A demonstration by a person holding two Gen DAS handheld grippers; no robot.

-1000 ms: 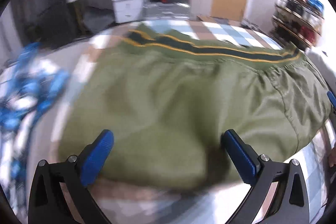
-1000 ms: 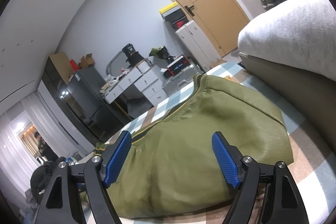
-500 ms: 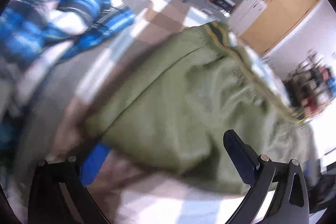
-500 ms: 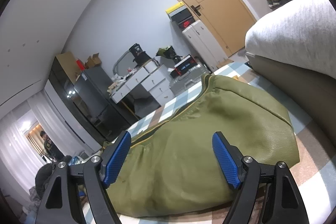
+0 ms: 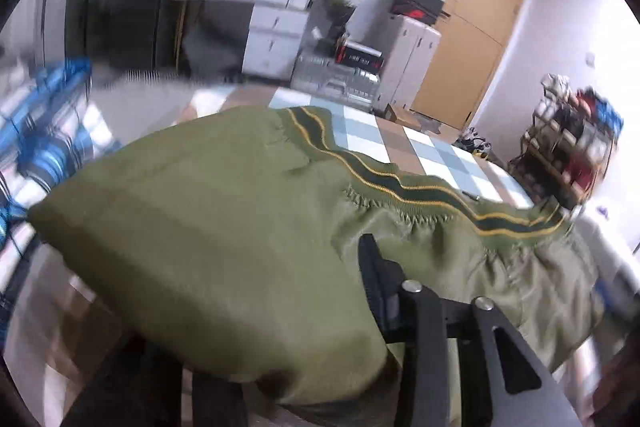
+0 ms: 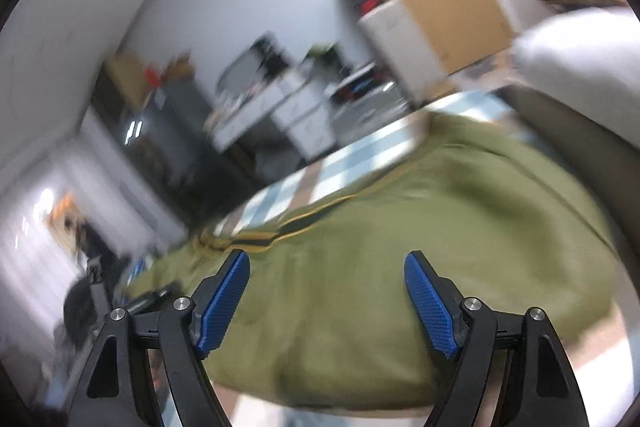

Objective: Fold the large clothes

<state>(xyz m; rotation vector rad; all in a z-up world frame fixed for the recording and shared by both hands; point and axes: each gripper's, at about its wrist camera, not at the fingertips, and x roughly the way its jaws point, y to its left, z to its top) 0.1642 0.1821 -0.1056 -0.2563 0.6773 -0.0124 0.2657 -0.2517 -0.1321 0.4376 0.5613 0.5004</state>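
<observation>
a big green jacket (image 5: 224, 227) is spread on a checked blanket (image 5: 404, 147), with its striped band (image 5: 420, 195) on the far side. in the right wrist view the same jacket (image 6: 400, 247) is seen lying low and mostly flat.

the near edge of the jacket is bunched up between the jaws of the left gripper (image 5: 304, 343). these jaws are closing, and the cloth is draped over them so that only one finger (image 5: 380, 291) can be seen. whether the cloth is squeezed tight yet cannot be told, but it looks gathered and a little lifted.

the right gripper (image 6: 328, 307) is held wide apart above the jacket. nothing is held in it, and no cloth is touched by its blue pads (image 6: 224, 303).

it is judged that the folding has only just been started. one edge is being picked up, but no neat fold can be seen yet. the other side is not yet taken hold of, and the jacket is not yet laid over itself.

a blue checked cloth (image 5: 44, 131) is seen off to the side, blurred.
</observation>
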